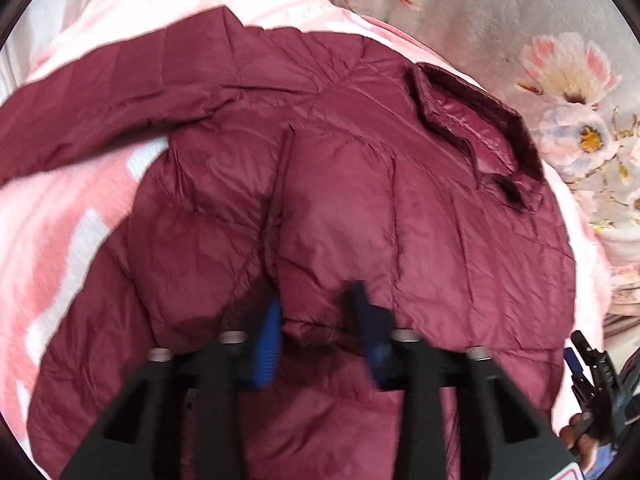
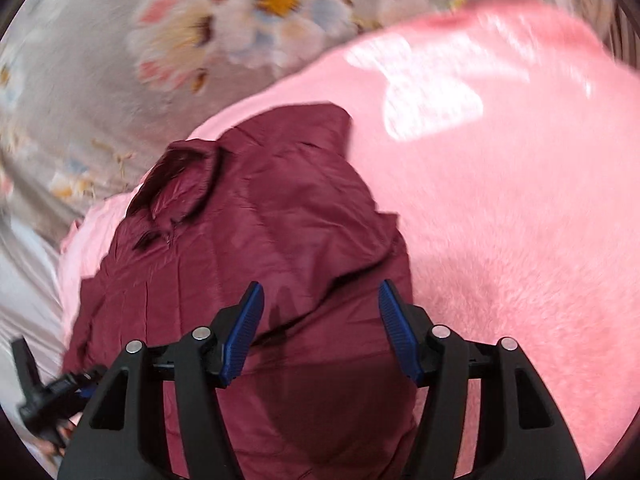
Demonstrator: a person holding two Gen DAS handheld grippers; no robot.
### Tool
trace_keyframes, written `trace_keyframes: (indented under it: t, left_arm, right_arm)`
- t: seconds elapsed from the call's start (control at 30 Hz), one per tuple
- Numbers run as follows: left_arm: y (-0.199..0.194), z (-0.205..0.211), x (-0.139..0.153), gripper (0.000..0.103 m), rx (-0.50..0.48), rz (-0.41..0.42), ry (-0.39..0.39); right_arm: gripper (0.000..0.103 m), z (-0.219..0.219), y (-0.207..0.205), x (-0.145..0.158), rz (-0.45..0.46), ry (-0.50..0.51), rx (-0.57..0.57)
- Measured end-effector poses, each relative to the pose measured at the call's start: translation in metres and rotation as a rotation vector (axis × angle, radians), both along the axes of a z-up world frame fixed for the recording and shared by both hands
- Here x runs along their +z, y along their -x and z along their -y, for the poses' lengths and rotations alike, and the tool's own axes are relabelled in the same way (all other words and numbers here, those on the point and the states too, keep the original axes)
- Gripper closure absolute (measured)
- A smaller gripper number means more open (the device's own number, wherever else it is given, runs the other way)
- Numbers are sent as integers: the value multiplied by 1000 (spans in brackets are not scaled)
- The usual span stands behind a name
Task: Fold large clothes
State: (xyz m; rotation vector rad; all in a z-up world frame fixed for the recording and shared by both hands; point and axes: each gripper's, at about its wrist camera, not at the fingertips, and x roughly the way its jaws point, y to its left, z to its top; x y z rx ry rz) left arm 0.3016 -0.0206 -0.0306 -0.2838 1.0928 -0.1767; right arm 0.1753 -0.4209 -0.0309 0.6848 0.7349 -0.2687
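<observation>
A dark red quilted puffer jacket (image 1: 360, 184) lies on a pink fleece blanket (image 1: 60, 216), its collar (image 1: 472, 136) toward the upper right and one sleeve (image 1: 100, 108) stretched left. My left gripper (image 1: 316, 312) hangs just over the jacket's lower body with blue pads apart and a fold of fabric bulging between them; it looks open. In the right wrist view the jacket (image 2: 248, 240) lies partly folded with the collar (image 2: 180, 184) at left. My right gripper (image 2: 320, 320) is open above the jacket's right edge, holding nothing.
The pink blanket (image 2: 500, 200) spreads wide to the right. A grey floral bedcover (image 1: 520, 40) lies beyond the jacket and shows in the right wrist view (image 2: 120, 60). The other gripper shows at the frame edges (image 1: 592, 384) (image 2: 44, 396).
</observation>
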Motion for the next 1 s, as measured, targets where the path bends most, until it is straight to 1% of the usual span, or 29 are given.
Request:
trace_keyframes:
  t: [0.03, 0.1, 0.13, 0.17, 0.2, 0.23, 0.3, 0.33, 0.37, 0.4, 0.43, 0.47, 0.5, 0.53, 0.63, 0.7, 0.73, 0.8, 0.83, 0.87, 0.93, 1.0]
  left_arm:
    - [-1, 1, 2, 98, -3, 13, -25]
    - [-3, 0, 6, 100, 0, 43, -52]
    - [-4, 0, 8, 101, 2, 57, -67]
    - [-5, 0, 10, 101, 4, 71, -82]
    - [-5, 1, 14, 101, 5, 92, -101]
    - [-5, 1, 17, 101, 6, 115, -117]
    - [-3, 3, 24, 101, -1, 166, -155]
    - [-2, 5, 24, 101, -6, 177, -172]
    - [-2, 8, 21, 101, -15, 182, -198]
    - [-3, 11, 17, 101, -26, 181, -218]
    - [-5, 15, 8, 101, -38, 168, -243]
    - [-7, 18, 0, 101, -46, 154, -265]
    - [-8, 21, -10, 101, -55, 144, -287]
    - [-7, 23, -12, 100, -56, 152, -299]
    - [-6, 30, -14, 100, -61, 179, -360]
    - [-6, 32, -14, 95, -65, 185, -397]
    - [-4, 32, -13, 87, -61, 187, -418]
    - [2, 22, -5, 82, -63, 191, -415]
    - [4, 17, -1, 74, -60, 191, -412]
    - [6, 13, 4, 70, -52, 193, -414]
    - [11, 7, 21, 69, -30, 218, -434]
    - [13, 18, 41, 69, -55, 245, -428]
  right_arm:
    - [48, 7, -2, -4, 8, -37, -9]
    - [51, 18, -9, -8, 22, -75, -28]
    - [57, 22, -12, -9, 25, -81, -30]
    - [66, 25, -16, -9, 26, -84, -29]
    - [93, 26, -20, -8, 31, -88, -25]
    - [100, 27, -22, -3, 51, -87, -18]
    - [102, 22, -20, 12, 98, -25, -18]
    - [102, 15, -18, 23, 113, 56, -16]
    - [102, 9, -17, 28, 105, 126, -21]
    - [102, 4, -22, 27, 72, 178, -23]
    - [102, 2, -29, 19, 20, 214, -17]
    - [102, 2, -33, 10, -26, 237, -14]
    - [102, -1, -40, -4, -93, 273, -3]
    - [102, -4, -44, -12, -121, 283, 13]
    - [101, -13, -47, -13, -154, 364, 31]
    - [100, -15, -45, -9, -168, 390, 35]
    - [99, -15, -41, -6, -168, 391, 32]
    - [94, -13, -26, 8, -148, 391, 9]
    - [90, -13, -18, 15, -135, 401, -2]
    - [90, -15, -13, 25, -115, 413, -4]
    - [90, -28, -8, 47, -55, 417, 32]
    - [89, -50, -14, 65, -2, 395, 105]
